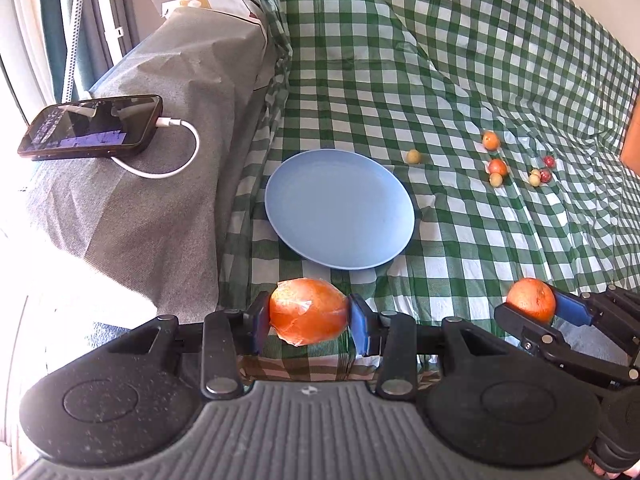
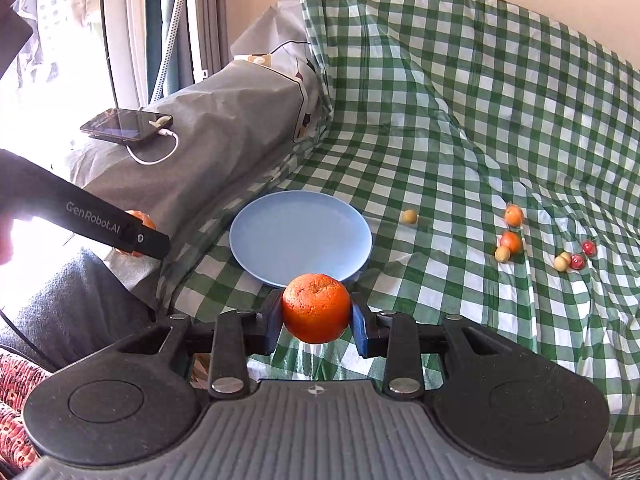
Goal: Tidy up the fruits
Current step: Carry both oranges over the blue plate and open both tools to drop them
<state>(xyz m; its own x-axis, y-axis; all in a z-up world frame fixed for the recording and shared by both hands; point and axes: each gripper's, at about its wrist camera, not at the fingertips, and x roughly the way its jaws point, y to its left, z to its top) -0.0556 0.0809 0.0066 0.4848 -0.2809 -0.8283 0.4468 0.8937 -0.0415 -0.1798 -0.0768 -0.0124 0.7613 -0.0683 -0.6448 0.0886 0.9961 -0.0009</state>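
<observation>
left gripper (image 1: 308,312) clamps a wrapped orange (image 1: 307,310) — right gripper (image 2: 316,310) clamps a bare orange (image 2: 316,307) — both near the blue plate (image 2: 256,240).

A green-and-white checked cloth (image 2: 460,128) covers the surface, creased and rising toward twelve o'clock. A pale blue plate (image 2: 300,236) lies flat on it near the middle, bare. At two to three o'clock from the plate, small fruits are scattered: a lone yellowish one (image 2: 409,216) nearest, two small orange ones (image 2: 513,216) with a pale one touching the lower, then a red-and-pale cluster (image 2: 576,258) farthest out.
</observation>
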